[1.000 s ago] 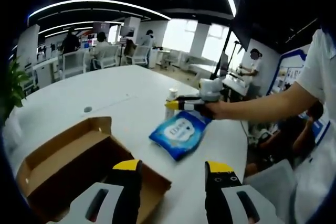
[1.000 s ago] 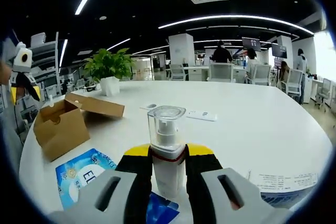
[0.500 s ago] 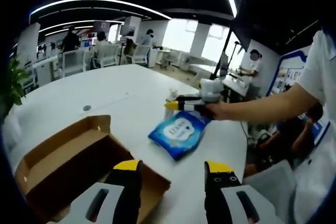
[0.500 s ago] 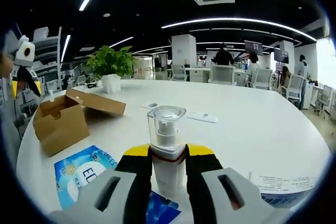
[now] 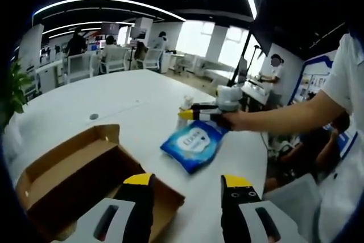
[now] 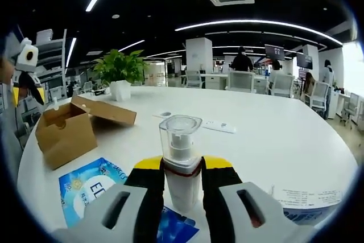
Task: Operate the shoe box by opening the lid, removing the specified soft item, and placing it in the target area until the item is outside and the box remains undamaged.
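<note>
A brown cardboard shoe box [image 5: 79,183] stands on the white table [image 5: 74,112] with its lid folded back, just ahead of my left gripper [image 5: 186,189], which is open with nothing between its jaws. A blue soft wipes pack [image 5: 194,143] lies flat on the table beyond the box. My right gripper [image 6: 181,169] is shut on a white spray bottle [image 6: 180,157] with a clear cap, held upright over the table. In the left gripper view the right gripper [image 5: 199,114] and bottle hang just past the pack. The box [image 6: 65,132] and blue pack [image 6: 91,189] lie left of the bottle.
A potted plant [image 6: 118,75] stands at the table's far edge. A small white remote [image 6: 218,125] and a round table port [image 6: 164,115] lie mid-table. Printed paper [image 6: 310,200] sits at the right. The person's arm [image 5: 296,109] reaches in; other people sit at desks far behind.
</note>
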A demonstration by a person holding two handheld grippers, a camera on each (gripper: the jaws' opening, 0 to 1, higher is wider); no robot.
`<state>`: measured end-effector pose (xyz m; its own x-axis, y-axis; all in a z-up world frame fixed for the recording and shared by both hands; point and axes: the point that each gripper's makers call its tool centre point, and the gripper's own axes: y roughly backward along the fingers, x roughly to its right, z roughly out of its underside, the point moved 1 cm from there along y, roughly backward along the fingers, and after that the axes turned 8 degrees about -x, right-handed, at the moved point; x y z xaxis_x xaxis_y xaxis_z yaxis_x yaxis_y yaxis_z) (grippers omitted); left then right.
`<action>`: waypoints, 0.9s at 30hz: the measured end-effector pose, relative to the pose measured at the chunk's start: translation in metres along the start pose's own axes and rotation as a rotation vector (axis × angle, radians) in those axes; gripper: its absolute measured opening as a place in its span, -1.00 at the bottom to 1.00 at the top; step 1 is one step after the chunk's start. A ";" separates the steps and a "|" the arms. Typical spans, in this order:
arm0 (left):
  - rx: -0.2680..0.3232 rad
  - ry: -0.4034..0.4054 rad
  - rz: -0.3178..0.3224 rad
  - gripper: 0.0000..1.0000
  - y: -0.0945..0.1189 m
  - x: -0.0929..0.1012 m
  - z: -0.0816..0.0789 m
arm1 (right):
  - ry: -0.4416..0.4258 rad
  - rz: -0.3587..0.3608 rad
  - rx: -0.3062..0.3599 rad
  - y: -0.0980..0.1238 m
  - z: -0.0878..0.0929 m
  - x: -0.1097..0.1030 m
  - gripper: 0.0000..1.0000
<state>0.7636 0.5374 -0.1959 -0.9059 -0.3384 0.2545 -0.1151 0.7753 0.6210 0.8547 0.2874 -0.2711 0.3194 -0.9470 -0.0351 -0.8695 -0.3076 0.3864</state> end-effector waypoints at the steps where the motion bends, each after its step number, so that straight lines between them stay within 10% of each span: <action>1: -0.001 0.000 0.000 -0.07 0.000 0.001 0.000 | 0.002 0.002 -0.002 0.001 0.000 -0.002 -0.48; 27: 0.018 -0.012 -0.007 -0.07 0.007 -0.001 -0.003 | -0.038 0.017 -0.023 0.022 -0.008 0.002 -0.16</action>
<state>0.7651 0.5416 -0.1901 -0.9100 -0.3376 0.2408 -0.1290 0.7823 0.6094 0.8389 0.2792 -0.2555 0.2896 -0.9551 -0.0628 -0.8657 -0.2894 0.4084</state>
